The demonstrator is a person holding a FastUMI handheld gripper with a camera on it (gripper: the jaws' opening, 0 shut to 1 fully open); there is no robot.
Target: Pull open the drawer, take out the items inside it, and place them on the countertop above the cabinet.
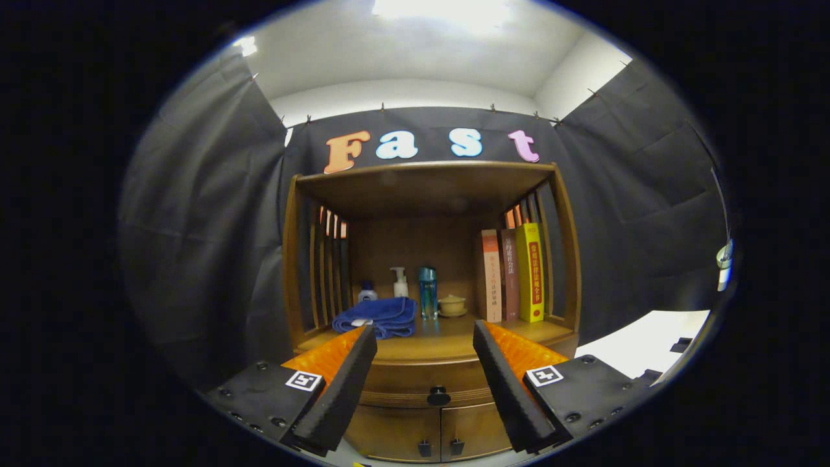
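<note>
Drawer front of brown wood [421, 383] with its small round black knob [439, 395] is closed, so the first step of the task is not yet done and the items inside are hidden. This drawer sits in the wooden cabinet [557, 259], just under the wooden countertop [441, 344] and above two small lower doors [441, 431] with dark pulls.

The two-finger gripper with black pads and orange ribbed sides [425, 344] is released: the fingers [340, 383] stand wide apart and hold nothing. The knob lies between them and a little ahead, near the lower part of the gap. I judge that the fingers are kept open so that they can close around the knob once they come nearer.

The gripper points straight at the cabinet front, level and centered, which suits a pull directly outward.

On the countertop a folded blue towel [379, 318] lies at the left, with a small white bottle [367, 293], a white pump bottle [400, 283] and a tall blue bottle [427, 292] behind and beside it, then a small pale lidded cup [452, 305]. Three upright books [512, 275], the outermost one yellow, stand at the right. Free wood remains in front, probably the place for the drawer's items.
</note>
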